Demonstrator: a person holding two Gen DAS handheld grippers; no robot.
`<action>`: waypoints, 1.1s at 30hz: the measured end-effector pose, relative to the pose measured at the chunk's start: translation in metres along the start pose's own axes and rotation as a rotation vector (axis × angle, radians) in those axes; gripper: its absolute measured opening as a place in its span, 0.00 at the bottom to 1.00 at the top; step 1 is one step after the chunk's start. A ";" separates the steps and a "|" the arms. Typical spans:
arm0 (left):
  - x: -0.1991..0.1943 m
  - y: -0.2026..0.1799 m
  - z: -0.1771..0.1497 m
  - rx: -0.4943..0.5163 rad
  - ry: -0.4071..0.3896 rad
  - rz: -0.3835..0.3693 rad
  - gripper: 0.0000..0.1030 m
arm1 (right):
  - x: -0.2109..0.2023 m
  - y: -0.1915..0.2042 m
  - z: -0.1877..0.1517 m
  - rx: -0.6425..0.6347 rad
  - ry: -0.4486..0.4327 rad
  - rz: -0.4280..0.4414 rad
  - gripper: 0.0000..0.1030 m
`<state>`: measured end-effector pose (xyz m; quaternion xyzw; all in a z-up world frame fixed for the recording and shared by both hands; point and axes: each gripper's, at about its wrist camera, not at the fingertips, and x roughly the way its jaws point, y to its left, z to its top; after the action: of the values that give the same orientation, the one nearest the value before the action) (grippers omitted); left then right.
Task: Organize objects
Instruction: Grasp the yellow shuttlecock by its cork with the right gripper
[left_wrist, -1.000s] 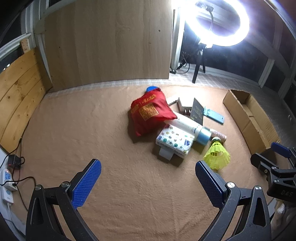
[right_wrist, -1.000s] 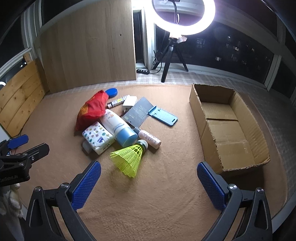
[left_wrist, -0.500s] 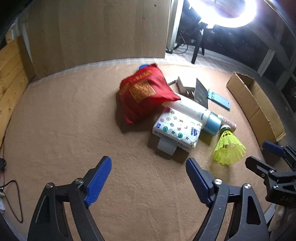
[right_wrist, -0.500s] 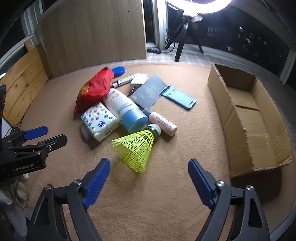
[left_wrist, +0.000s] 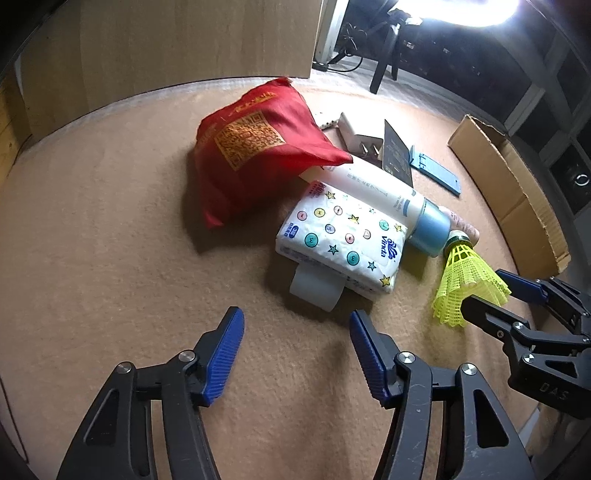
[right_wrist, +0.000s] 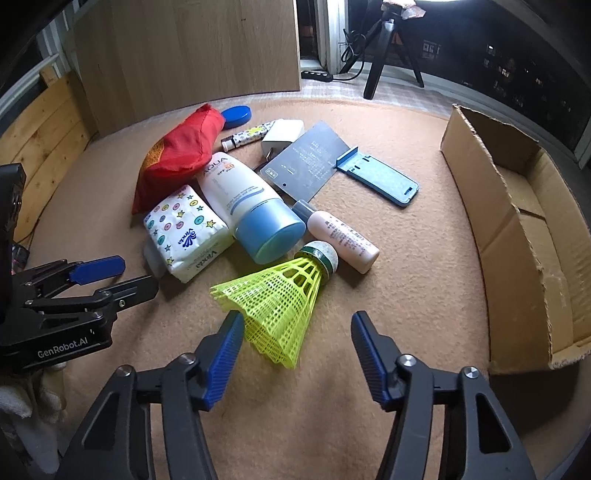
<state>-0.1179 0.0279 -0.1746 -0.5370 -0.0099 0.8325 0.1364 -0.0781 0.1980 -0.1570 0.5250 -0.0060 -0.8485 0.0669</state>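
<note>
Both tongs, spread but just narrowing, pinch nothing: right tongs (right_wrist: 297, 354) straddle the shuttlecock's (right_wrist: 280, 295) skirt.

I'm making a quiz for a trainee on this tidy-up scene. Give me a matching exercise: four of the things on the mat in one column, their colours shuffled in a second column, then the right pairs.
Things:
1. shuttlecock
2. pouch
3. phone stand
4. tissue pack

Colours:
A. white with coloured dots and stars
B. blue
C. neon yellow skirt, green-banded tip
D. red with gold print

Pairs: 1-C, 2-D, 3-B, 4-A
</note>
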 end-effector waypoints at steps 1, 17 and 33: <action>0.002 0.000 0.001 0.003 0.000 0.000 0.61 | 0.002 0.000 0.001 -0.001 0.002 -0.002 0.51; 0.010 -0.009 0.014 0.052 -0.018 -0.032 0.29 | 0.009 -0.010 0.007 0.028 0.025 0.015 0.17; -0.020 -0.006 0.000 0.000 -0.060 -0.053 0.26 | -0.018 -0.026 -0.003 0.037 -0.017 0.057 0.03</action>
<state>-0.1090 0.0290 -0.1559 -0.5115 -0.0281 0.8442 0.1580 -0.0704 0.2258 -0.1443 0.5185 -0.0371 -0.8504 0.0811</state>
